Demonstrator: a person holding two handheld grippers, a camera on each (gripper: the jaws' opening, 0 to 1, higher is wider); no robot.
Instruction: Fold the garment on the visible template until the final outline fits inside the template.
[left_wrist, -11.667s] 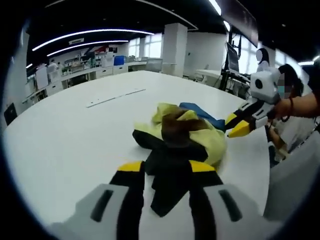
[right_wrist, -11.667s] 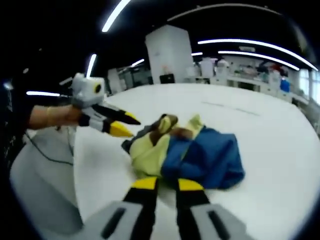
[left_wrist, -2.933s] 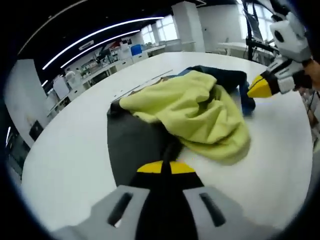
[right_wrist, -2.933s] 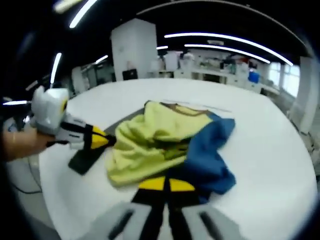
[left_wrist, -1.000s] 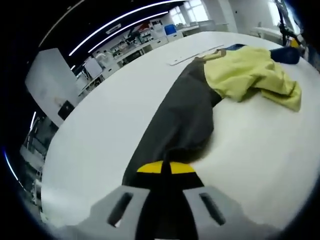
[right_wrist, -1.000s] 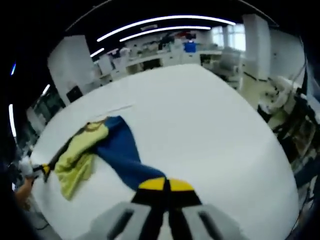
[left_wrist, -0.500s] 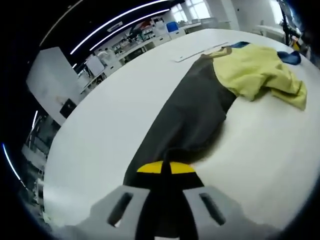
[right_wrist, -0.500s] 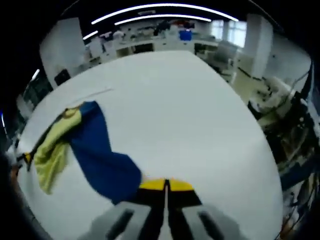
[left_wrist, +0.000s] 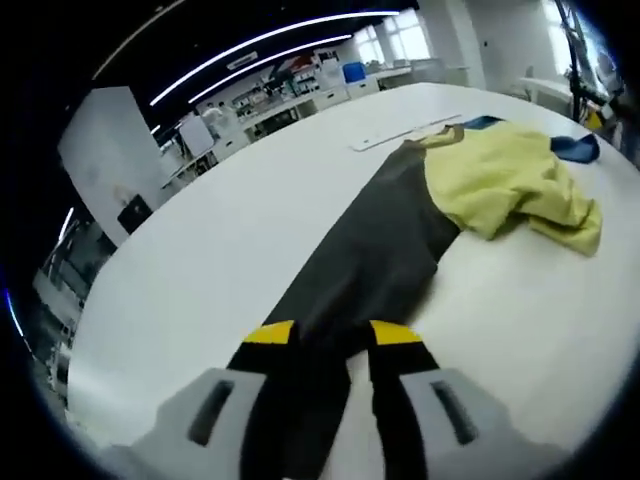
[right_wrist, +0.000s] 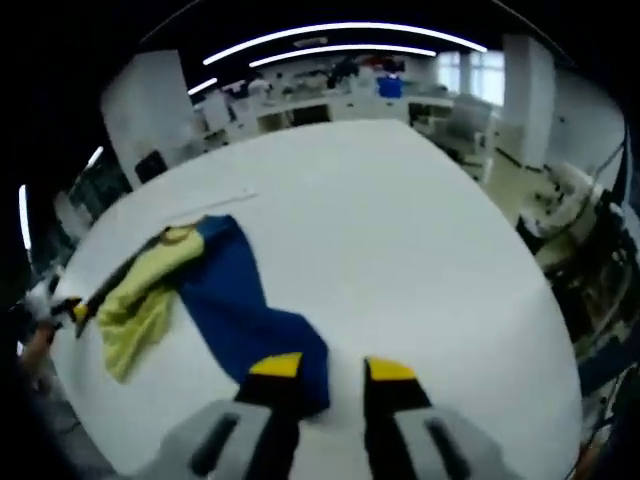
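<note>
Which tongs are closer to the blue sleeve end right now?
Right. The right tongs stand open right at the blue sleeve end. The left tongs stand open over the dark grey sleeve, at the garment's opposite end.

Low opposing views, sharing garment (left_wrist: 430, 215) between

Soft matt cloth garment (left_wrist: 420, 215), smooth table (left_wrist: 200, 250)

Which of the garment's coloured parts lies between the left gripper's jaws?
The dark grey sleeve; it runs back between the left gripper. The yellow part and blue sleeve lie elsewhere.
</note>
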